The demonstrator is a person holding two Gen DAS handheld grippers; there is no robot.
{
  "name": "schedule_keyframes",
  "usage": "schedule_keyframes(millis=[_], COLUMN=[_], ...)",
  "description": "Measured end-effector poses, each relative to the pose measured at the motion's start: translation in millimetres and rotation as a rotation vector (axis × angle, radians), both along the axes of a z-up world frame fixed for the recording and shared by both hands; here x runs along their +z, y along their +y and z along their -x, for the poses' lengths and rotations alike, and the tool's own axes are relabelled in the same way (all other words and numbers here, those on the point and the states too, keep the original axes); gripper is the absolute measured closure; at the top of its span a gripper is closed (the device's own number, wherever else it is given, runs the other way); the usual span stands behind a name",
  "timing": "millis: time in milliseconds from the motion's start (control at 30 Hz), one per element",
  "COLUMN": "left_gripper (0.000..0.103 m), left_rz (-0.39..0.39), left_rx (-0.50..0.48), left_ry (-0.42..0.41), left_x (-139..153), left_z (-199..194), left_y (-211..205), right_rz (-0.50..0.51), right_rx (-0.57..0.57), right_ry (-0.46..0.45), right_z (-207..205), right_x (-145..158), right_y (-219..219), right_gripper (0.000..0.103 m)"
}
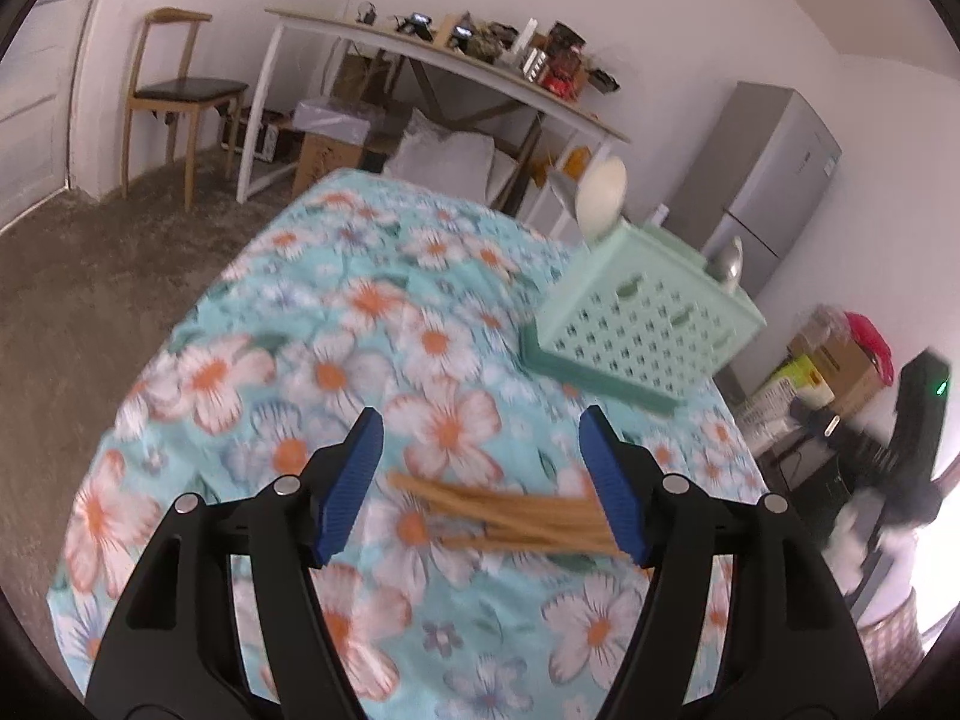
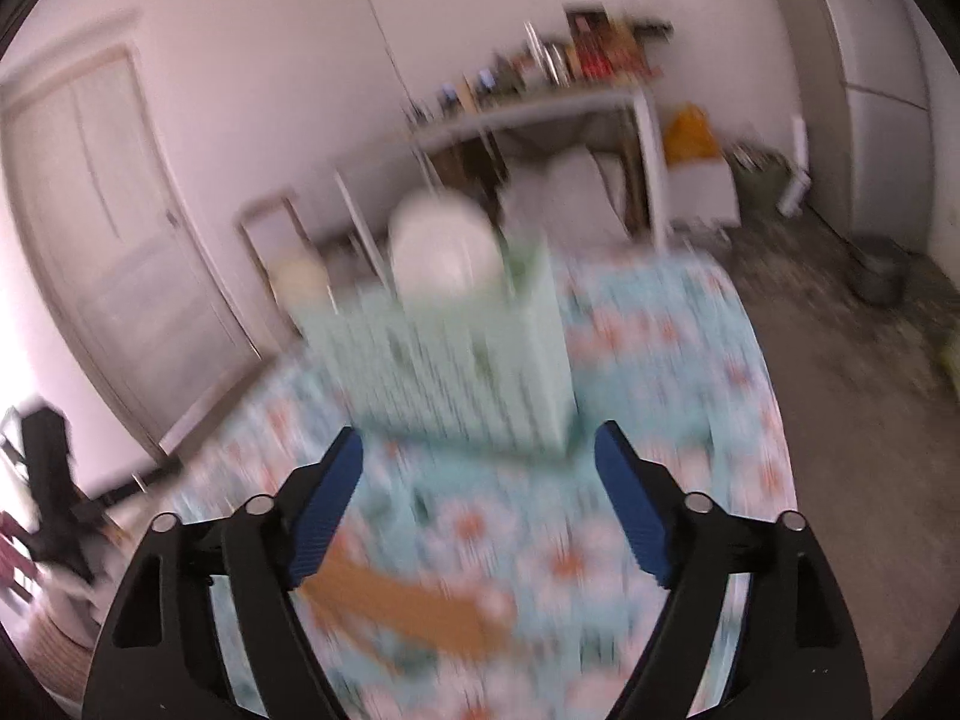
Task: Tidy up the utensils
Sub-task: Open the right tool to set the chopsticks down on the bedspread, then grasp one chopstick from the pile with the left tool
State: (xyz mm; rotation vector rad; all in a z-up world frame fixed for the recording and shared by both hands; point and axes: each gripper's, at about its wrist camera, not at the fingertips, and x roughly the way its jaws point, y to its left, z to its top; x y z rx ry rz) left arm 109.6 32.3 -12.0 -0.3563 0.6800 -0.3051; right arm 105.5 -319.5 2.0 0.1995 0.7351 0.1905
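A bundle of wooden chopsticks (image 1: 510,519) lies on the floral tablecloth (image 1: 336,324), just below and between the fingers of my left gripper (image 1: 483,456), which is open and empty. A mint green perforated utensil holder (image 1: 645,324) stands to the right, with a white spoon (image 1: 603,195) and a metal spoon (image 1: 729,267) standing in it. The right wrist view is blurred: my right gripper (image 2: 480,483) is open and empty, above the chopsticks (image 2: 408,609), facing the holder (image 2: 456,366) with its white spoon (image 2: 444,252).
A wooden chair (image 1: 174,96) and a cluttered white desk (image 1: 444,60) stand against the far wall. A grey fridge (image 1: 762,174) is at the right. Boxes and a black device (image 1: 918,414) sit by the table's right side. Carpet surrounds the table.
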Motion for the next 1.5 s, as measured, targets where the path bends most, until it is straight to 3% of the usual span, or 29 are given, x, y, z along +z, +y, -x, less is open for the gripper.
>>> schedule_keyframes(millis=[67,200,400,633,833,967,1100,1200,1333,1500], left_gripper=[0.039,0.038,0.038,0.038,0.038,0.039,0.049,0.058,0.07,0.075], left_rz=[-0.002,-0.015,-0.054,-0.115,-0.261,-0.413,-0.588,-0.661,-0.747,-0.82], left_rx=[-0.019,-0.049,-0.071,-0.102,-0.224,-0.385,-0.569,-0.683,-0.804,-0.869], left_ry=[0.01,0.042,0.059,0.044,0.005,-0.063,-0.169,-0.221,-0.25,-0.237], left_x=[-5.3,-13.5,-17.3,-16.4,-17.2,-18.9,-23.1,-27.8,-39.7,-48.1], left_z=[5.6,11.9,17.5,24.2,24.0,26.7,39.0,46.6,51.8,50.4], left_y=[-3.9,-12.2,-27.9,-53.9,-94.4,-134.3,-173.1,-194.8,-216.1,-223.0], right_rz=[0.048,0.099,0.087,0.085,-0.063,-0.211,-0.356,-0.417,-0.428,-0.424], right_rx=[-0.031,-0.074,-0.134,-0.148,-0.106,-0.088,-0.059,-0.046,-0.028,-0.02], right_ry=[0.076,0.133,0.155,0.128,0.148,0.151,0.15,0.152,0.152,0.147], right_z=[16.3,41.9,60.7,57.1,48.3,45.0,42.3,40.8,40.7,41.3], right_x=[-23.3,-49.7,-65.2,-62.2,-67.3,-72.9,-77.7,-80.4,-80.6,-81.2], right_y=[6.6,11.9,0.7,-10.4,-30.2,-48.8,-66.4,-72.9,-74.3,-74.6], right_gripper=[0.018,0.017,0.014,0.013,0.013,0.013,0.013,0.013,0.013,0.013])
